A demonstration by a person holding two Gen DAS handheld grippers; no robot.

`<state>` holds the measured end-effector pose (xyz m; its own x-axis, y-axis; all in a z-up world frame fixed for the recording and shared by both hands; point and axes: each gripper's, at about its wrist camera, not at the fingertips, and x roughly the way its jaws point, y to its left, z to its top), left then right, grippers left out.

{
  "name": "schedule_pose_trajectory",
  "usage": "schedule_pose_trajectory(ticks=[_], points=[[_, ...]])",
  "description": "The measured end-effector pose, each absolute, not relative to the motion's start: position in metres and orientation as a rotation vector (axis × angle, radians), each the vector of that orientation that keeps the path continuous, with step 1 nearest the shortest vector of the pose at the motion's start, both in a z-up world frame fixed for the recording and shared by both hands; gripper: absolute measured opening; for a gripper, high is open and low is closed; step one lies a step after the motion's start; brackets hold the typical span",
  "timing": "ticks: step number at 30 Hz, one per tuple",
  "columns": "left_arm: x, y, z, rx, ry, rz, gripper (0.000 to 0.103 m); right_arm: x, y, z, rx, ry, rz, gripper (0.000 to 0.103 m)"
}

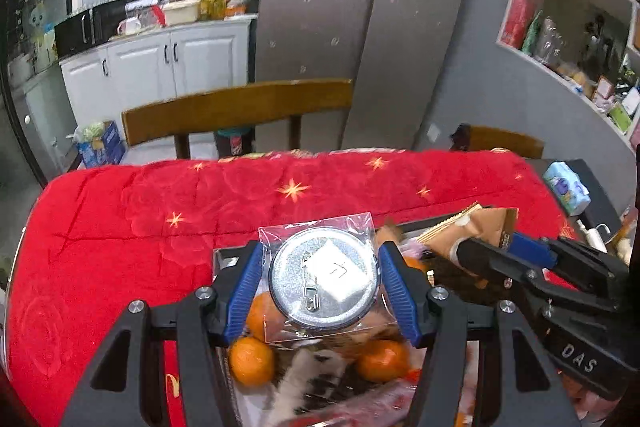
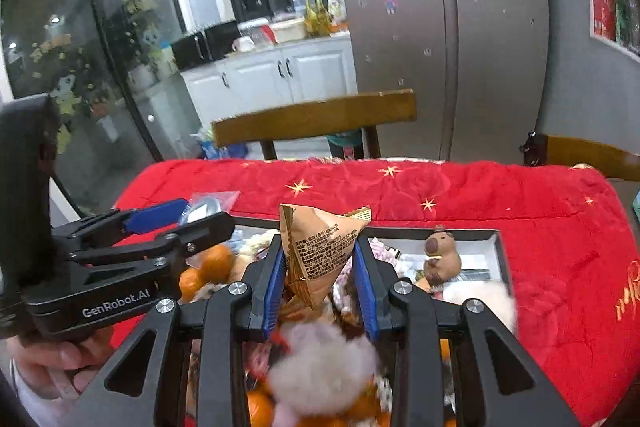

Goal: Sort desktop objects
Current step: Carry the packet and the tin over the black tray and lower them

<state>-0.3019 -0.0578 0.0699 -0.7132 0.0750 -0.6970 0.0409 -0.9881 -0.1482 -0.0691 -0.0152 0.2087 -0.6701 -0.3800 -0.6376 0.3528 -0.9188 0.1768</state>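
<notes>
Desktop objects fill a dark tray (image 1: 224,255) on a red quilted cloth (image 1: 160,211), and two of them are lifted above it. In the left wrist view, the left gripper (image 1: 320,283) pinches a round silver badge in a clear bag (image 1: 324,277) by its edges between the blue pads (image 1: 244,287); the badge's flat back faces the camera, its safety pin running roughly up and down. Below it lie mandarins (image 1: 252,361) and a blurred furry thing. To the right, the right gripper (image 1: 486,241) reaches across holding a tan packet (image 1: 480,223). A wooden chair (image 1: 240,107) stands behind the table.

In the right wrist view, the right gripper (image 2: 320,263) clamps a tan pyramid-shaped snack packet (image 2: 320,251), its long axis about upright, narrow point down, printed side to the camera. Under it sit pale fluffy balls (image 2: 320,375) and mandarins (image 2: 216,259); a brown capybara figure (image 2: 440,255) stands in the tray's right compartment (image 2: 502,255). At left, a hand (image 2: 52,359) holds the left gripper (image 2: 188,219), with the bagged badge (image 2: 208,205) at its fingers.
</notes>
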Motion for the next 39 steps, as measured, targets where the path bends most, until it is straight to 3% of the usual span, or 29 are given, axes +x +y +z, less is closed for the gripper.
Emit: schedule_pose_trajectory(ticks=[4, 24, 33, 37, 39], points=[[-0.308, -0.067, 0.053, -1.263, -0.297, 2.849, 0.061, -0.087, -0.022, 0.193, 1.060, -0.057, -2.548, 0.031], [-0.311, -0.054, 0.030, -1.317, -0.198, 2.847, 0.061, -0.093, -0.023, 0.175, 1.082, -0.074, -2.524, 0.032], [-0.312, -0.054, 0.028, -1.350, -0.205, 2.849, 0.066, -0.092, -0.023, 0.171, 1.089, -0.066, -2.515, 0.038], [-0.312, -0.059, 0.025, -1.391, -0.244, 2.824, 0.067, -0.089, -0.020, 0.178, 1.060, -0.119, -2.485, 0.064], [-0.312, -0.061, 0.026, -1.427, -0.276, 2.800, 0.074, -0.087, -0.019, 0.183, 1.060, -0.119, -2.488, 0.076]])
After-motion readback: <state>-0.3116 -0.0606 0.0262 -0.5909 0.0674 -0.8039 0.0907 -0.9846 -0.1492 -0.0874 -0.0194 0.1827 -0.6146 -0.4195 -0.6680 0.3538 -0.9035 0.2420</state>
